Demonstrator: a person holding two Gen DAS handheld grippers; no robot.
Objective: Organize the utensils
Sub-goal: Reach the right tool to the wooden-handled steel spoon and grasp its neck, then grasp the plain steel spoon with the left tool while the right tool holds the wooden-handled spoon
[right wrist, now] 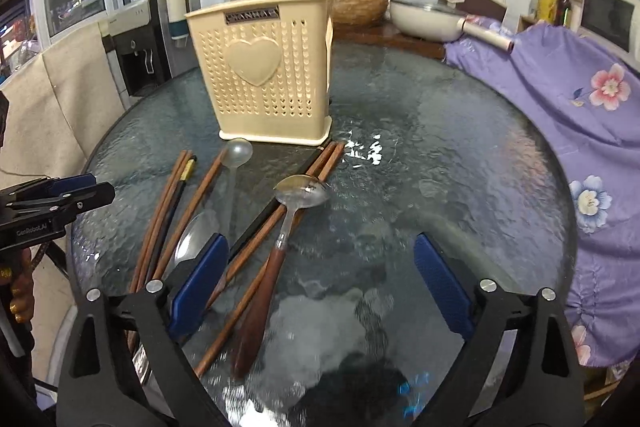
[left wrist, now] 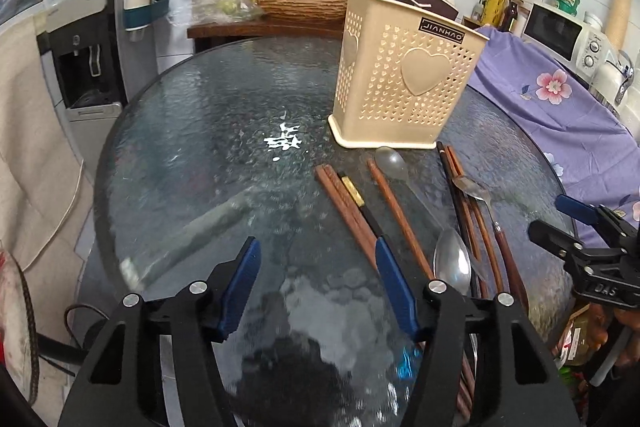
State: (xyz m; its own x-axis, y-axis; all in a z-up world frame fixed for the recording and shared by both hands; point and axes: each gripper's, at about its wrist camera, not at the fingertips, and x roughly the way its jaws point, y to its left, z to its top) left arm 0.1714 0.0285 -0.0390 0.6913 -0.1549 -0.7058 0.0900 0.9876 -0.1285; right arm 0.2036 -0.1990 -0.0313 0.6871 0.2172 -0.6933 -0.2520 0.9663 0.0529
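Utensils wait loose on the glass table (right wrist: 440, 147), just before the cream holder (right wrist: 262, 67).

Chopsticks (right wrist: 168, 211) and a wood-handled spoon (right wrist: 280, 235) lie at six o'clock of it. Both grippers, left (left wrist: 316, 291) and right (right wrist: 320, 287), hover empty, jaws apart; the first pick probably needs a lower, centred reach.

Dim light, white glare on glass table (left wrist: 180, 115), fisheye edges, slight blur

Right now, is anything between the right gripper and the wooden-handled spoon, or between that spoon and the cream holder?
Nothing visible blocks either path. The right gripper is open with the wooden-handled spoon just left of its gap, lying across chopsticks. Only bare glass table and other utensils lie before the cream holder.
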